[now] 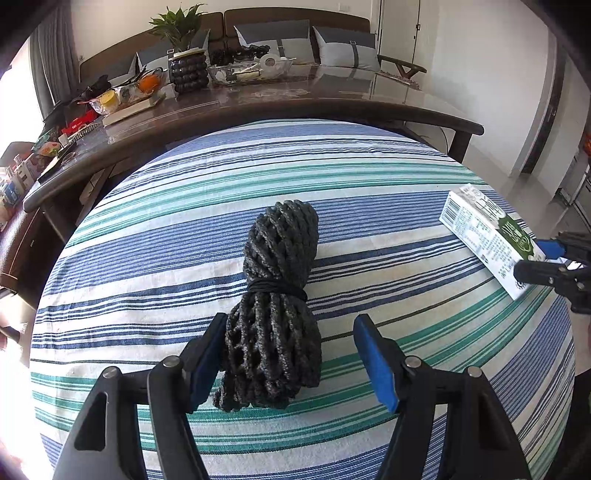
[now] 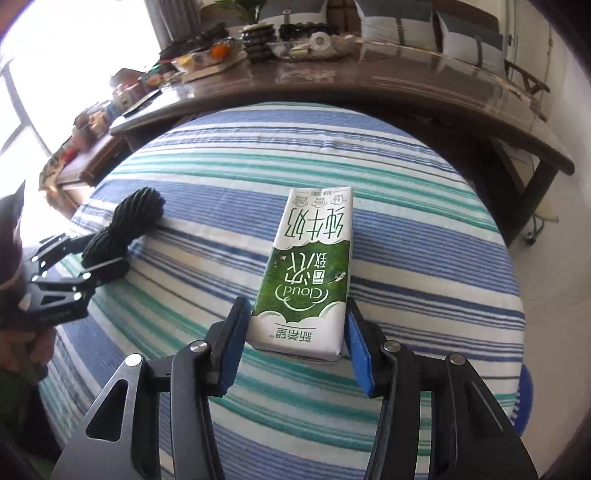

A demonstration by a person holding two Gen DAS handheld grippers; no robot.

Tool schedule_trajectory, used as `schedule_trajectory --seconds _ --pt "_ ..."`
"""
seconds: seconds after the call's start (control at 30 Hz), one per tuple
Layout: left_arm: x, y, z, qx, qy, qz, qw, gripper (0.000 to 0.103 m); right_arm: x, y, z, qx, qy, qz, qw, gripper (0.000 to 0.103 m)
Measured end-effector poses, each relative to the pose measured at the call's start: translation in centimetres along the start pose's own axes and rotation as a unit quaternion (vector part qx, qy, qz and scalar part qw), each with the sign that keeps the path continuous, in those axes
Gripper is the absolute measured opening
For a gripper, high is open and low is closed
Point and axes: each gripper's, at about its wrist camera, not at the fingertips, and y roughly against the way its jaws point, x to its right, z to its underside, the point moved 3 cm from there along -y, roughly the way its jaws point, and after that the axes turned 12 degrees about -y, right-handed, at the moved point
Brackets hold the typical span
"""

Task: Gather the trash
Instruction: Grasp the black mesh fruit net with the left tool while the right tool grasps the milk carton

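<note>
Two trash items on striped tablecloth (image 1: 155, 236): soft, light black foam-net bundle (image 1: 275, 306) sits between open left gripper (image 1: 295, 358); stiff green-white milk carton (image 2: 306, 273), probably empty, clamped at its near end by right gripper (image 2: 295, 339).

I see a blue-green striped cloth (image 1: 369, 173) covering my surface, a dark wooden table (image 1: 332, 107) behind, a potted green plant (image 1: 177, 26).
</note>
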Motion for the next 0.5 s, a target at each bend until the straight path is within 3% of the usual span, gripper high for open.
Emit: schedule_trajectory --seconds 0.13,0.2,0.23,0.27,0.37,0.5 --pt "0.6 -0.8 0.5 0.002 0.002 0.024 0.9997 0.071 1.1 1.0 4.3 0.017 0.01 -0.013 1.0 0.052" --pt "1.2 -0.4 0.8 -0.004 -0.014 0.037 0.9992 0.071 2.3 0.5 5.4 0.022 -0.015 -0.015 1.0 0.056" --pt "1.3 0.1 1.1 -0.007 -0.011 0.05 0.9987 0.071 2.6 0.6 5.5 0.03 -0.029 -0.02 0.999 0.059" --pt "1.2 0.7 1.5 -0.006 -0.004 0.062 0.9981 0.071 2.6 0.8 5.3 0.026 -0.035 -0.02 0.999 0.072" --pt "0.0 2.9 2.4 0.012 0.013 0.068 0.9975 0.071 2.3 1.8 5.0 0.026 -0.023 -0.025 0.999 0.085" --pt "-1.8 4.0 2.5 0.028 0.05 0.061 0.9965 0.071 2.5 2.5 4.8 0.018 -0.019 -0.016 1.0 0.09"
